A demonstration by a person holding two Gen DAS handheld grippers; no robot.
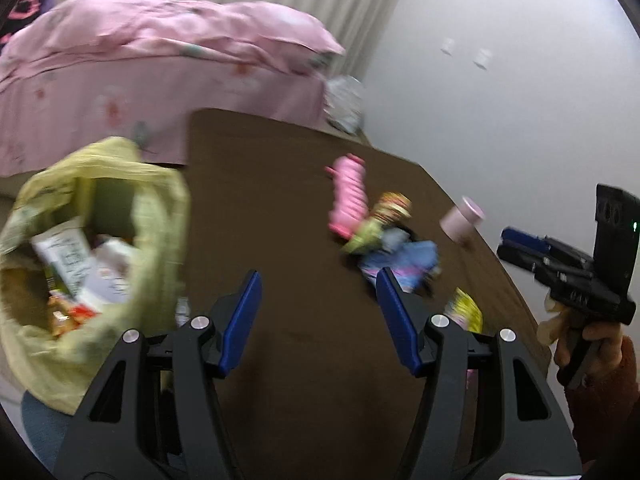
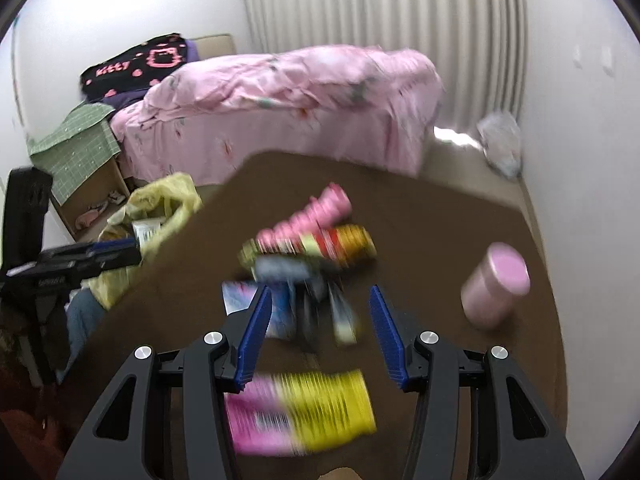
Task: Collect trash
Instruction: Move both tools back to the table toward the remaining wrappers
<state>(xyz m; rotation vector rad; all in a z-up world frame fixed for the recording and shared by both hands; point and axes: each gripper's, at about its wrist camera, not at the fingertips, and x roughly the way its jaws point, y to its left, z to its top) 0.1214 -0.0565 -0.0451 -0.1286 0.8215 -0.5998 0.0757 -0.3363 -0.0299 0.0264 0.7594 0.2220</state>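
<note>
A yellow-green trash bag [image 1: 100,184] stands open off the left edge of the brown table [image 1: 280,208], with packets and paper inside. My left gripper [image 1: 319,276] is open over bare tabletop beside the bag, empty. On the table lie a pink packet [image 1: 350,196], a green and red packet [image 1: 384,216], blue wrappers [image 1: 404,260] and a yellow packet [image 1: 466,312]. My right gripper [image 2: 319,292] is open and empty above the blue wrappers [image 2: 280,304]; a yellow and pink packet [image 2: 312,412] lies just under it. The images are blurred.
A pink lidded jar [image 2: 496,288] stands at the table's right side. Behind the table is a bed with a pink cover [image 2: 280,96]. A cardboard box under a green cloth [image 2: 76,140] stands left of it, and a white plastic bag [image 2: 500,144] lies by the wall.
</note>
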